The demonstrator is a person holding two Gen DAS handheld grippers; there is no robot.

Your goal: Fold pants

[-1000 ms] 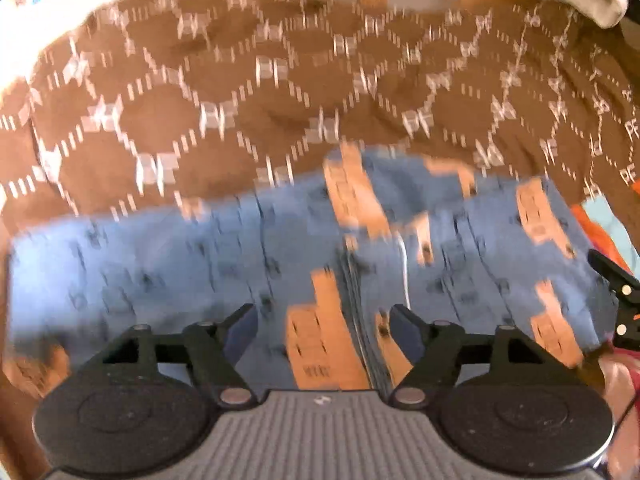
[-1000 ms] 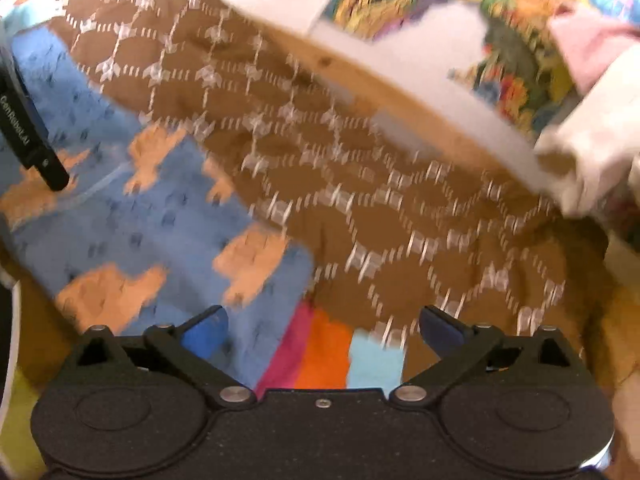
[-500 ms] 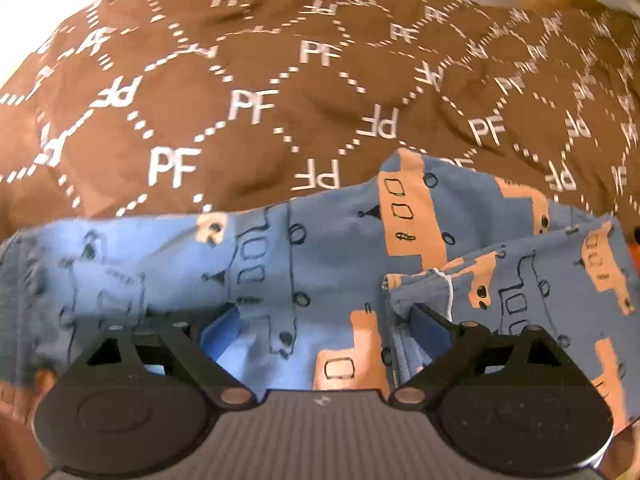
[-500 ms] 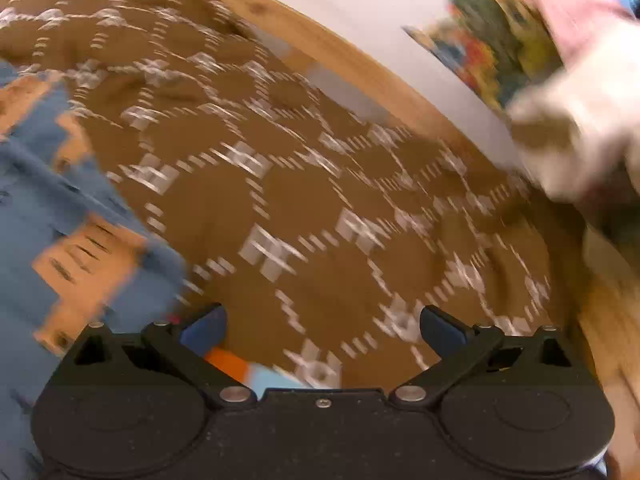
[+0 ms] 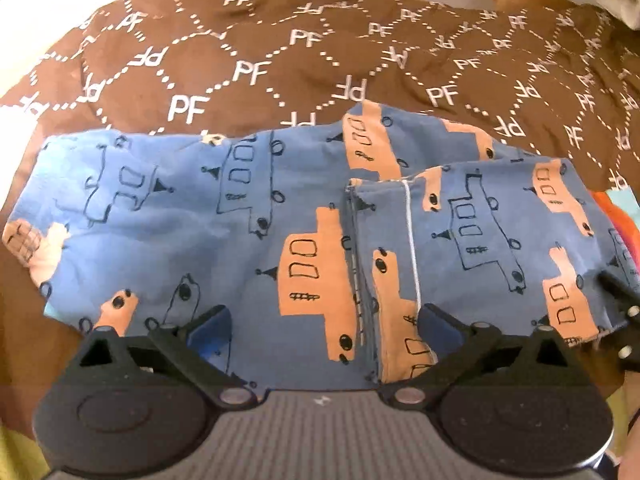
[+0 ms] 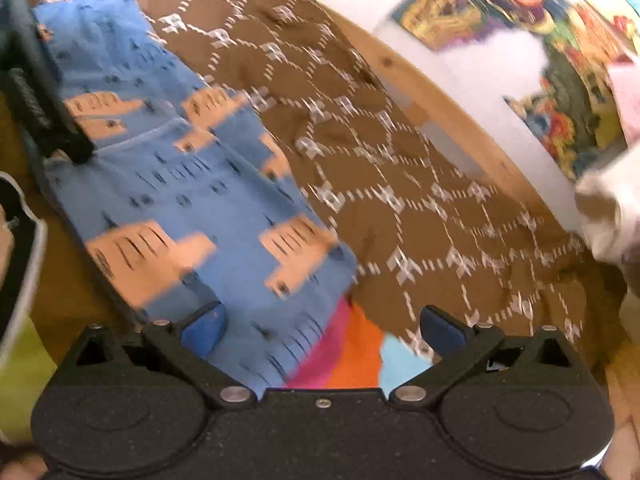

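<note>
The blue pants (image 5: 248, 216) with orange truck prints lie flat on a brown blanket (image 5: 280, 48), with one part folded over on the right. My left gripper (image 5: 324, 320) is open and empty just above the pants' near edge. In the right wrist view the pants (image 6: 188, 184) lie at the left. My right gripper (image 6: 324, 324) is open and empty above their right end. The left gripper's finger (image 6: 44, 96) shows at the far left of that view, and the right gripper's finger (image 5: 620, 312) at the right edge of the left view.
A striped pink, orange and light blue cloth (image 6: 352, 356) lies under the pants' right end. A wooden bed rail (image 6: 452, 96) borders the blanket at the back, with colourful pictures (image 6: 500, 4) behind. A white cloth (image 6: 608, 208) sits at the right.
The left gripper has pulled back, so more of the pants shows. The right gripper has swung back left, and the pants and striped cloth are in its view again.
</note>
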